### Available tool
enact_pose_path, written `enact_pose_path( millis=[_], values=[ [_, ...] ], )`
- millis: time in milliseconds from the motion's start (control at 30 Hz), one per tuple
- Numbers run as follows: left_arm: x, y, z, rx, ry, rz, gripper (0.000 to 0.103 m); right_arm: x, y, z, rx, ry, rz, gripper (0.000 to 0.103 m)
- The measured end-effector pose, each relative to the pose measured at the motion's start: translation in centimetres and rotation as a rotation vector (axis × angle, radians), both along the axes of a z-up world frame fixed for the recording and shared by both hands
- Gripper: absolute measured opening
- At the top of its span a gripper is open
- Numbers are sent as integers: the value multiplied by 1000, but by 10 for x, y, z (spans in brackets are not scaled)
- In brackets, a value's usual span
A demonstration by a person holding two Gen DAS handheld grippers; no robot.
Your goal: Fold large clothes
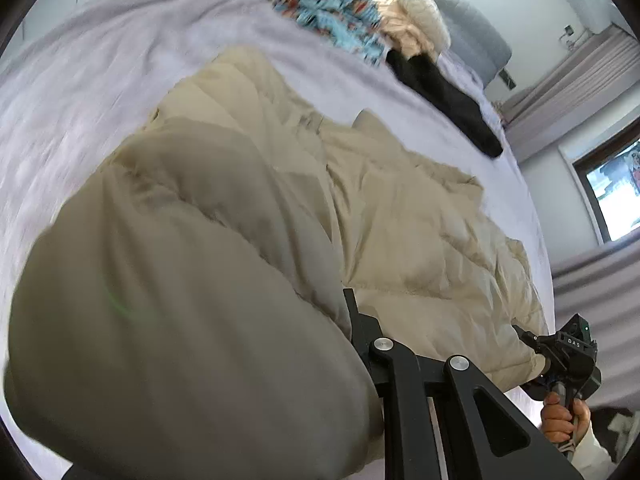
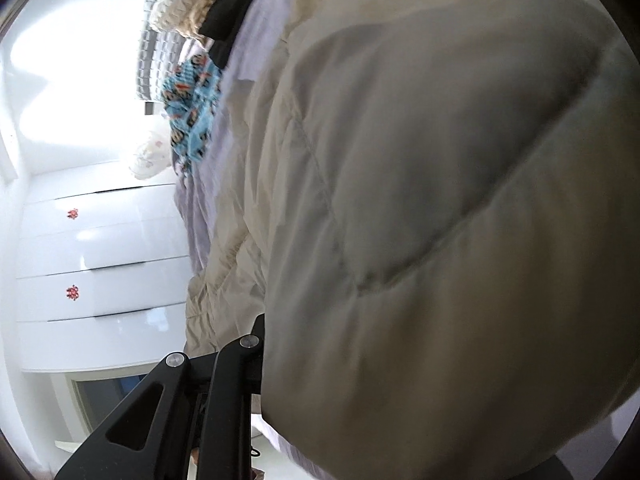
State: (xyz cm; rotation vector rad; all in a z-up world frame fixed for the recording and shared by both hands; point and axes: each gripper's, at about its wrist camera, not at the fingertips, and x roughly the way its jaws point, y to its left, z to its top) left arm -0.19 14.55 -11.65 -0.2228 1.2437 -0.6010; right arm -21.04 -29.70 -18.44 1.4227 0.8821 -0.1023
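A large beige quilted down jacket [image 1: 400, 216] lies spread on a bed with a pale lilac sheet [image 1: 100, 80]. My left gripper [image 1: 352, 320] is shut on a lifted fold of the jacket, which bulges over the left half of the left wrist view and hides one finger. My right gripper [image 1: 524, 334] shows there at the lower right, shut on the jacket's edge. In the right wrist view the jacket [image 2: 440, 200] fills most of the frame and covers the right gripper's [image 2: 262, 328] fingertips.
A blue patterned garment [image 1: 320, 4], a cream knit piece [image 1: 420, 12] and a black garment [image 1: 444, 96] lie at the far end of the bed. A grey headboard [image 1: 476, 32] is behind them. White drawers [image 2: 100, 260] stand beside the bed. A window [image 1: 612, 192] is at right.
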Motion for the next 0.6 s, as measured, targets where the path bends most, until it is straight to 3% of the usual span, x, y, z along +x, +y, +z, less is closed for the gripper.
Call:
enact_pose_path(
  millis=[167, 267, 300, 467, 600],
  values=[
    [-29, 41, -22, 41, 97, -23, 20, -55, 41, -13, 46, 76, -33, 24],
    [-32, 49, -26, 99, 97, -18, 42, -65, 42, -18, 43, 93, -71, 27],
    [-32, 51, -24, 133, 91, -12, 54, -64, 43, -17, 33, 101, -72, 28],
    [-34, 73, -3, 182, 64, -28, 55, -62, 48, -1, -70, 193, -39, 55],
    [-37, 93, 20, 250, -22, -6, 55, -68, 50, 16, -132, 234, -31, 57]
  ],
)
